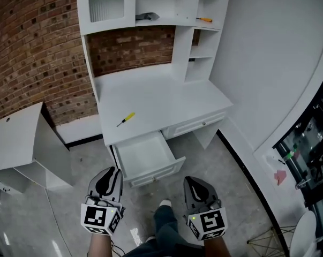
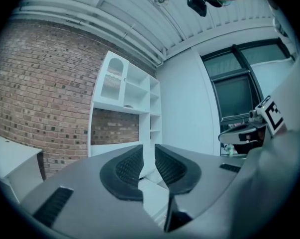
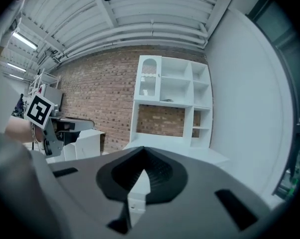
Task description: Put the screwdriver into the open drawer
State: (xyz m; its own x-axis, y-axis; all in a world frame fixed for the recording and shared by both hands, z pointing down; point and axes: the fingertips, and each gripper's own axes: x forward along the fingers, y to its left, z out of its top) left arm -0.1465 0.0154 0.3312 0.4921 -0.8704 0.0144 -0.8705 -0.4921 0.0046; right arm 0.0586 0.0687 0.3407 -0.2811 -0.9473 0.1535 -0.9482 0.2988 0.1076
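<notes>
Screwdriver (image 1: 126, 119) lies on the counter (image 1: 166, 98) ahead of me, just behind the open drawer (image 1: 145, 155). It slants, yellow handle away to the right, tip toward me. My left hand-held gripper (image 1: 110, 174), jaws slightly parted and empty, is nearer. My right hand-held gripper (image 1: 192, 183) is closed on nothing.

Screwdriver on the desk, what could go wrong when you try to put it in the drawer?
1. The yellow screwdriver lies near the front edge of the desk; a clumsy nudge could roll it onto the floor.
2. A second screwdriver sits on the upper shelf, so the wrong one might get picked.
3. The open drawer sticks out from the desk and could get bumped.
</notes>
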